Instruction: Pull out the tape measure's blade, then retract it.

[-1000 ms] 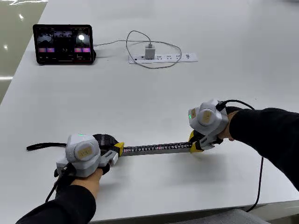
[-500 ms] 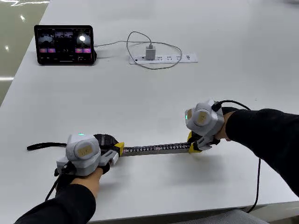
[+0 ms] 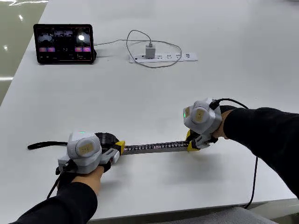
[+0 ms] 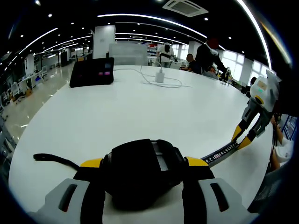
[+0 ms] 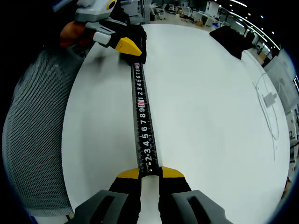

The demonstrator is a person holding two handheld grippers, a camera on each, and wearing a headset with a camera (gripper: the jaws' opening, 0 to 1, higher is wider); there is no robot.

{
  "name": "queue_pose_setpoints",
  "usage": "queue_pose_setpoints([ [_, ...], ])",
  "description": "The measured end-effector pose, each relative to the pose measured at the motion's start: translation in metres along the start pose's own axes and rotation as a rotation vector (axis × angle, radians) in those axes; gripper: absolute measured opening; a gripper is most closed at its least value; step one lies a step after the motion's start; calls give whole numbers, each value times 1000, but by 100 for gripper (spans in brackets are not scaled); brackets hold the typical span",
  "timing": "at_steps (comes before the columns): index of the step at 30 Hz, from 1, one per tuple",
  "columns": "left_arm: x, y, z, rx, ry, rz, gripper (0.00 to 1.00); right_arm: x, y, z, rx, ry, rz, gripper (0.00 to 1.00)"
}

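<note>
Tape measure (image 3: 108,139) (image 4: 142,170), black body, sits on the white table (image 3: 163,102) near the front edge, on the person's left, clamped btwn the yellow-tipped jaws of the L gripper (image 3: 117,148) (image 4: 142,162), one jaw on each side of the case. Its blade (image 3: 154,147) (image 5: 143,126) is pulled out and runs low along the tabletop twd the right, numbers facing up. The far end is pinched in the R gripper (image 3: 192,145) (image 5: 149,173), jaws closed on the tip. R gripper view looks straight down the blade to the L gripper (image 5: 126,44) at the other end. L gripper view has the blade (image 4: 219,152) leaving to the right, up to the R gripper (image 4: 244,137). A black strap (image 3: 44,145) (image 4: 51,158) trails from the case, flat on the table, away from the blade. Far side of table, well apart from both tools: a tablet (image 3: 64,44) (image 4: 92,72) propped up w/ screen lit, and beside it a white power strip (image 3: 163,58) w/ a charger (image 3: 150,51) (image 4: 160,77) plugged in and a looped cable (image 3: 135,37).
</note>
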State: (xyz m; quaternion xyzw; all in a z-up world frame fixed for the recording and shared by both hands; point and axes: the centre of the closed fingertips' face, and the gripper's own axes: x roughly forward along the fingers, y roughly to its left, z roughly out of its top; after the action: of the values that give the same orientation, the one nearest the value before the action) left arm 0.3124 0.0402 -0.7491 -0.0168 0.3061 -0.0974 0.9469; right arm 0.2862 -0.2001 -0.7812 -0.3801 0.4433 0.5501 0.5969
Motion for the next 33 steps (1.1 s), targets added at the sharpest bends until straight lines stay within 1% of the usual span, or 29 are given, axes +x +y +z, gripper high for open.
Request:
queue_pose_setpoints([
  [12, 1, 0, -1, 2, 10, -1, 63, 3, 1, 7, -3, -6, 1, 10],
  [15, 1, 1, -1, 3, 11, 0, 63, 3, 1, 8, 6, -9, 2, 10],
  [33, 1, 1, -1, 3, 14, -1, 63, 8, 1, 17, -8, -9, 12, 10],
])
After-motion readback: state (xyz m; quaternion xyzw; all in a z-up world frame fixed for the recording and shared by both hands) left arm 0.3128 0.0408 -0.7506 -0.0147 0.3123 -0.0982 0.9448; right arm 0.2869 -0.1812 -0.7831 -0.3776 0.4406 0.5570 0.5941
